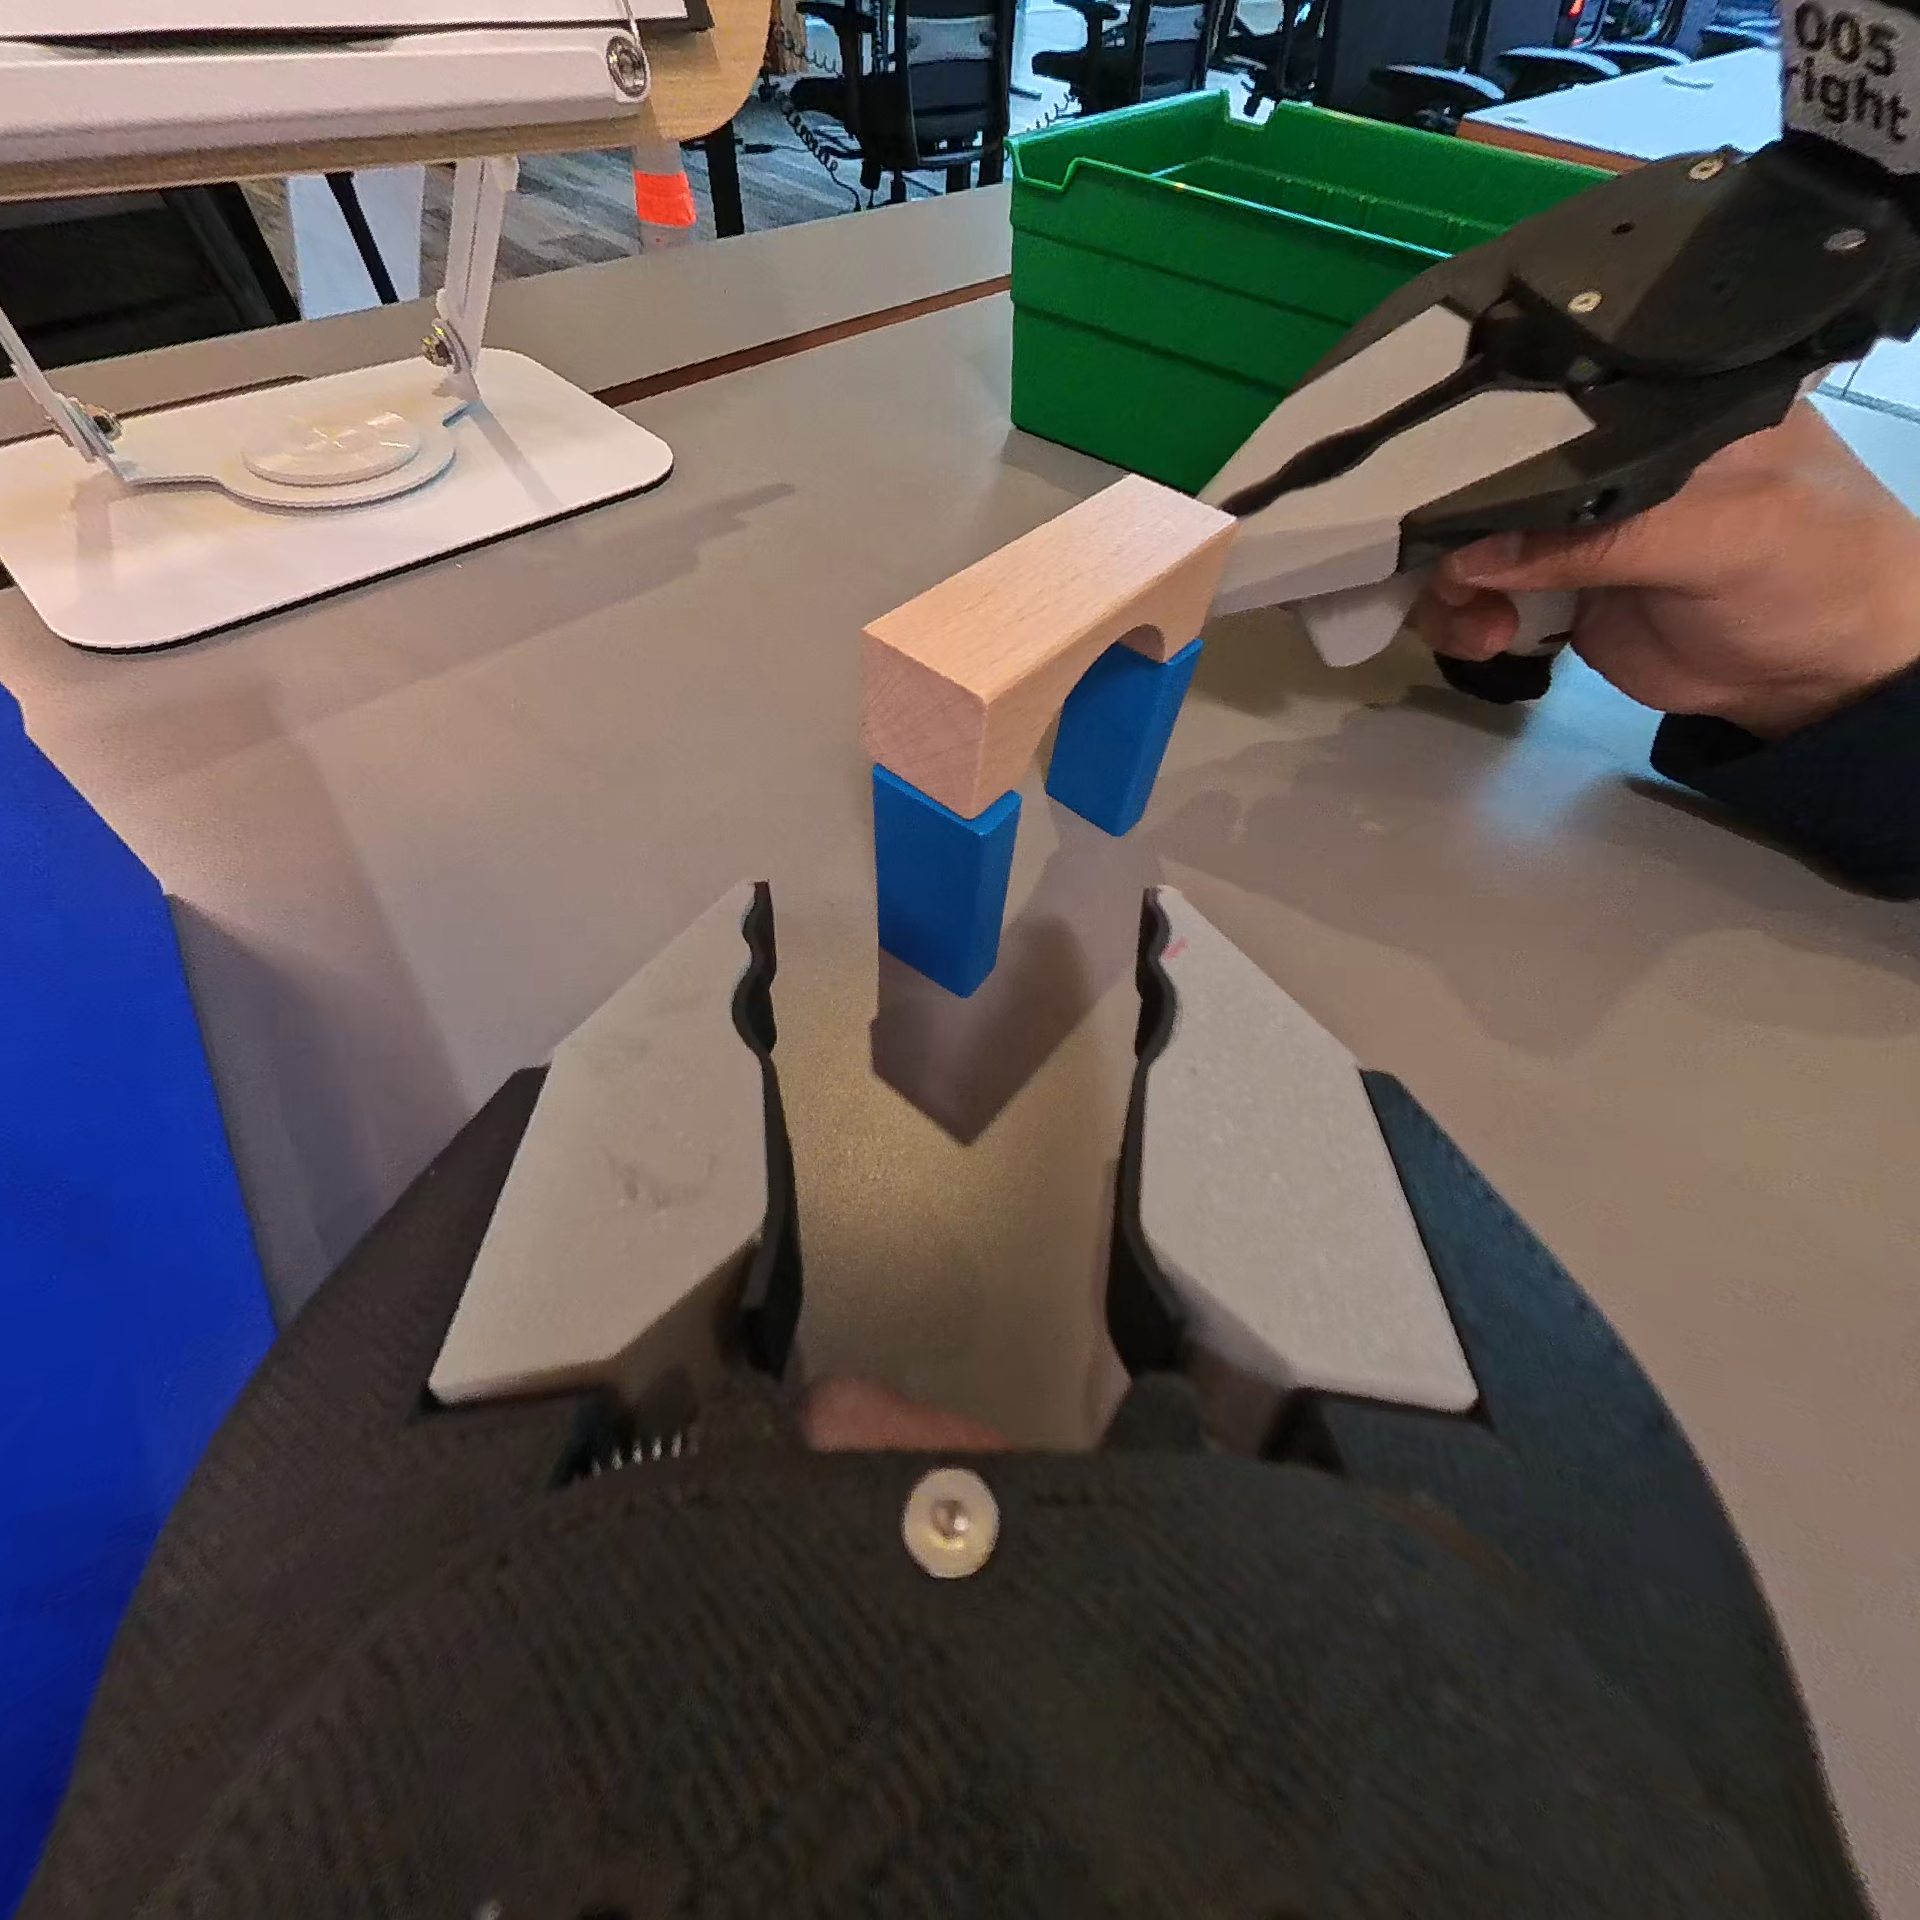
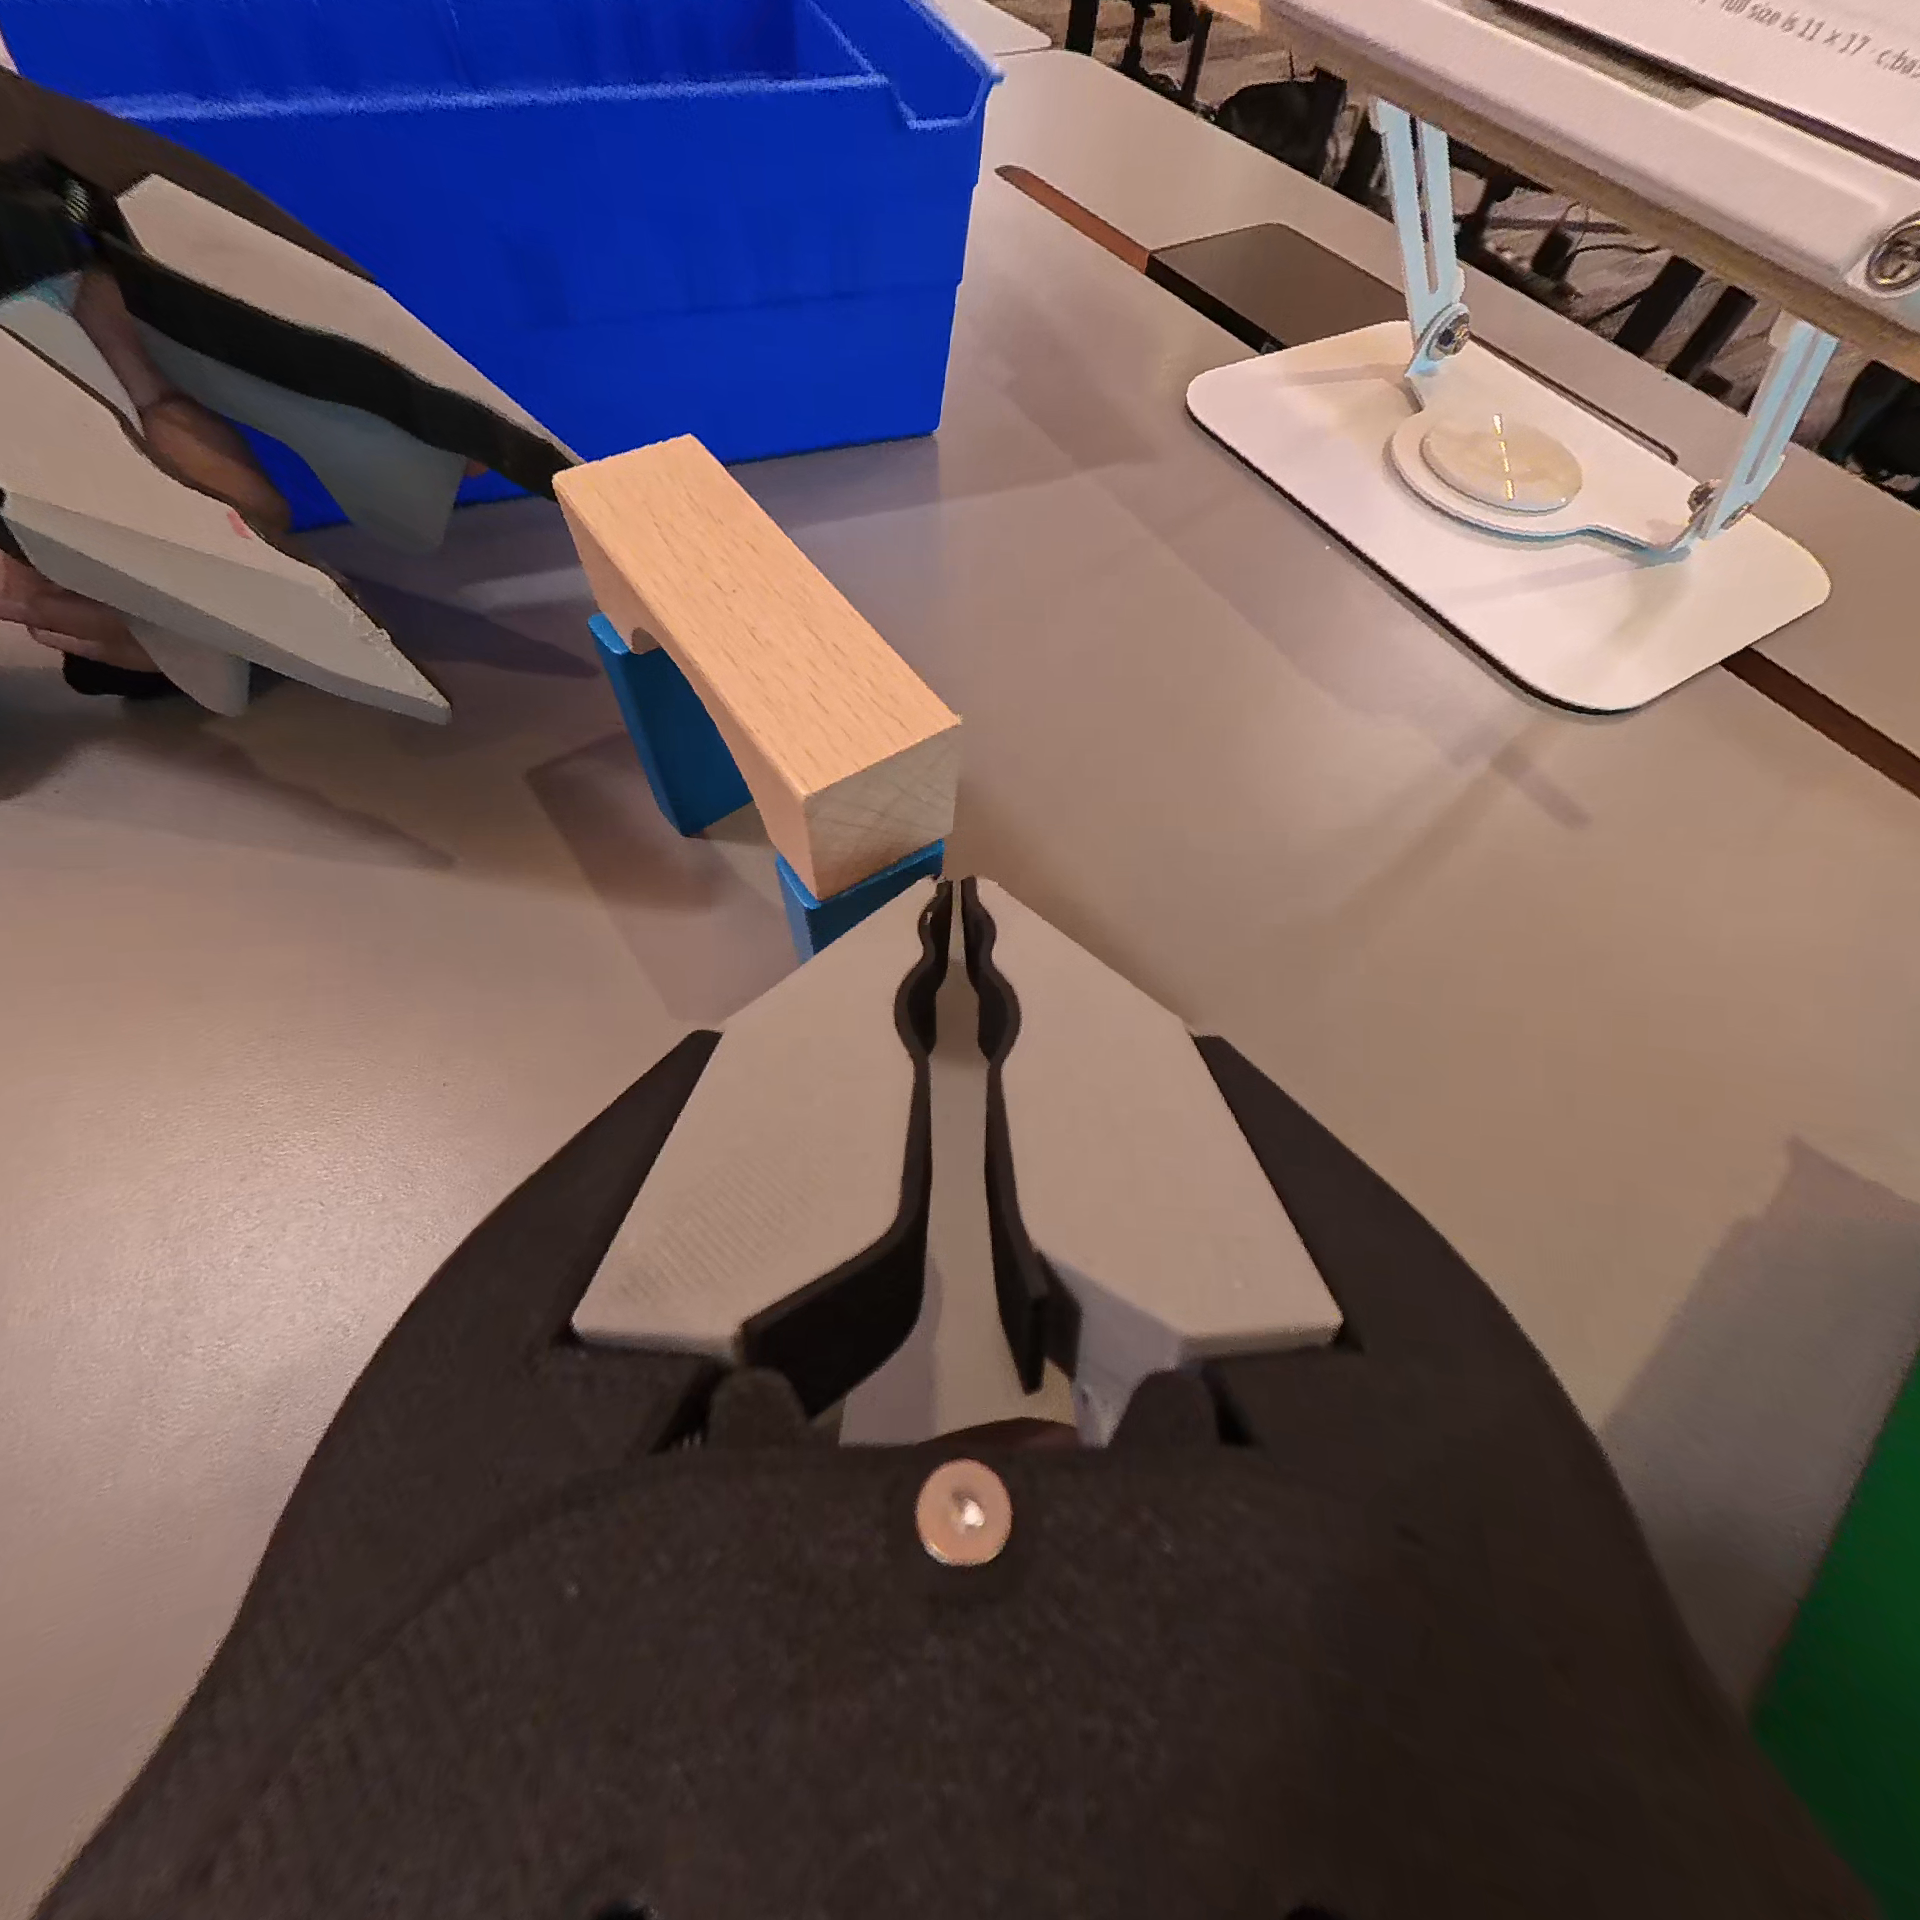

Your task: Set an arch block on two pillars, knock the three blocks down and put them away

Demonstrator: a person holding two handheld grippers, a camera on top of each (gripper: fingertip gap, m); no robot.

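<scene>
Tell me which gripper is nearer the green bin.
Right. The right gripper sits at the arch block's far end, just before the green bin; the left gripper is farther back.

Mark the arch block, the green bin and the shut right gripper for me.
arch block (image 1: 1049,597): left wrist view, on its top face.
green bin (image 1: 1174,312): left wrist view, on its front wall.
right gripper (image 2: 954,883): right wrist view, midway between its closed fingertips.

Materials and finishes, as observed.
Arch block (image 1: 1039,634): bare pale wood, visible grain, matt. Pillars (image 1: 940,883): painted blue, smooth, slight sheen. Tabletop (image 1: 520,790): grey, smooth, semi-gloss with reflections. Green bin (image 1: 1195,312): glossy plastic. Left hand-held gripper (image 1: 956,935): matt grey fingers, textured black body.
</scene>
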